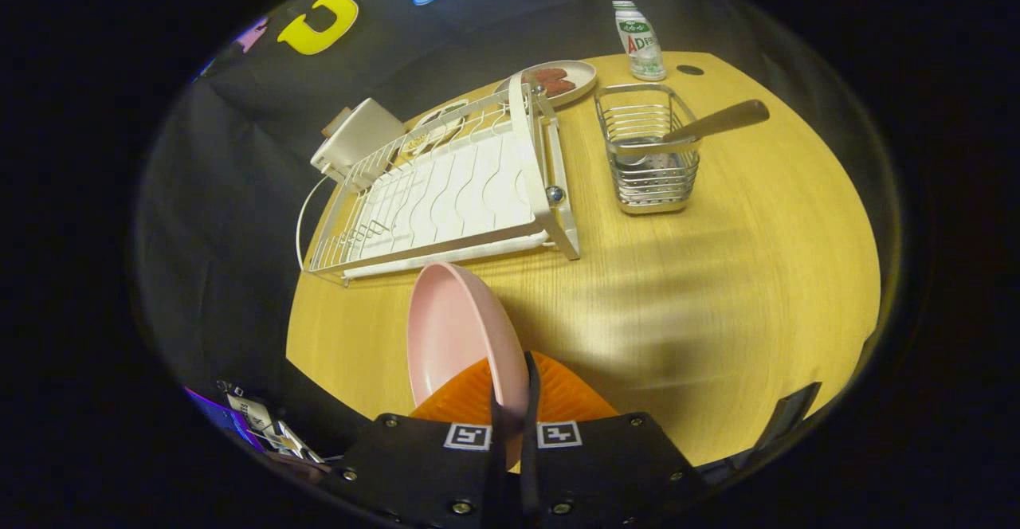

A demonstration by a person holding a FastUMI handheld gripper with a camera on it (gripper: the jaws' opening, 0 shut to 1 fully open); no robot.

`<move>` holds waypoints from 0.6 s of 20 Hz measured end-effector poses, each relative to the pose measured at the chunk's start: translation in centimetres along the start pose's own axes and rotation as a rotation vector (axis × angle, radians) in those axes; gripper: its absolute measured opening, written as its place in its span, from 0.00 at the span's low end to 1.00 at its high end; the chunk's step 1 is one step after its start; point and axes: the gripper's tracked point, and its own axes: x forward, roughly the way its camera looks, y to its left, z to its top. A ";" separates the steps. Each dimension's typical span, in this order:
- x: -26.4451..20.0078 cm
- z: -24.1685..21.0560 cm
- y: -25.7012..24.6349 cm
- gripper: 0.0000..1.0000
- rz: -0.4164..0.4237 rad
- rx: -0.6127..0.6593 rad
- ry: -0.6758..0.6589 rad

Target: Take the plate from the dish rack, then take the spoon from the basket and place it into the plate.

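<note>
Claw clamped on plate rim, plate held on edge over the counter.

Fingers pinch only the plate's near rim, so the plate stands nearly upright, bowl side toward 9 o'clock. Thin bite: risk it pivots or slips out while being lowered, likely if tilted fast or set down rim-first. Rack sits just beyond at 12 o'clock, its corner close to the plate's top edge; a forward swing could clip it. Basket stands at 1 o'clock with spoon leaning out, handle pointing 2 o'clock; a careless pull may tip the light basket. Bottle farther back.
</note>
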 end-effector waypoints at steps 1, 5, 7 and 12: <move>0.5 -0.3 0.2 0.07 0.035 0.020 0.012; 2.5 -1.1 -0.4 0.07 0.135 0.144 0.040; 3.2 -0.9 -1.1 0.07 0.151 0.205 0.029; 3.4 -0.1 -1.7 0.12 0.155 0.216 -0.003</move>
